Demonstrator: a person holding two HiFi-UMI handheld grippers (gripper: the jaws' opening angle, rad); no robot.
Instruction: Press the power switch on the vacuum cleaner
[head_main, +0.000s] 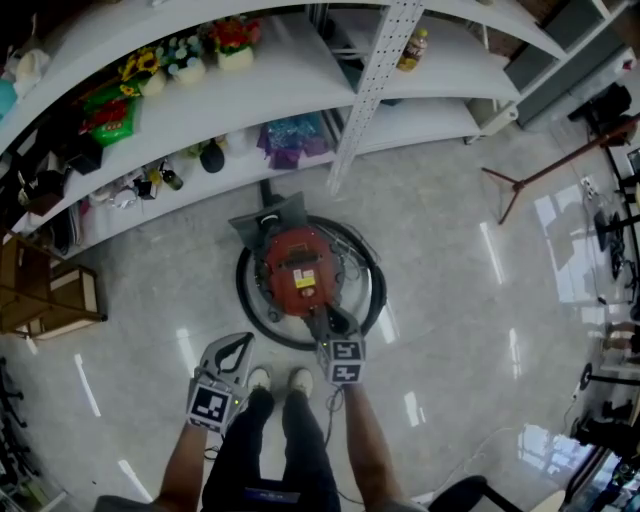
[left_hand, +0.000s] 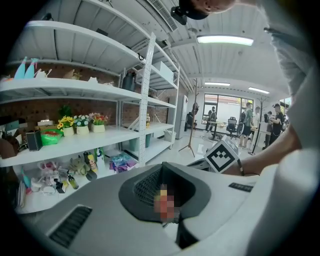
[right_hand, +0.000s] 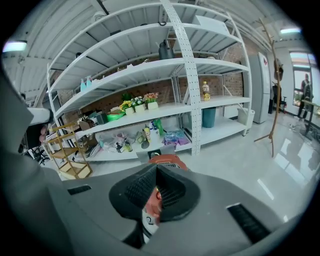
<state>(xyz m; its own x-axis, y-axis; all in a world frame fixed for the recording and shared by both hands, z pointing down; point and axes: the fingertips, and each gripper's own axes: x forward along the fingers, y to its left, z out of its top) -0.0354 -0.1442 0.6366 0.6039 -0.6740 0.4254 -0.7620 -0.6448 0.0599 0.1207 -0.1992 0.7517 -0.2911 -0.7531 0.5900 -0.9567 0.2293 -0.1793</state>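
I keep the right tool (head_main: 328, 325) clenched on nothing, tips over the near edge of the red vacuum cleaner (head_main: 298, 262) on the floor (head_main: 450, 280) — closed tips make a firm point for pressing, I judge. The left tool (head_main: 243, 343), clenched and empty too, hangs beside the legs (head_main: 285, 440) — unneeded.

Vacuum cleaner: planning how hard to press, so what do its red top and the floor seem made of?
Vacuum cleaner top: probably moulded plastic, smooth red with a dull sheen. Floor: polished stone or tile, judging by mirror-like light streaks.
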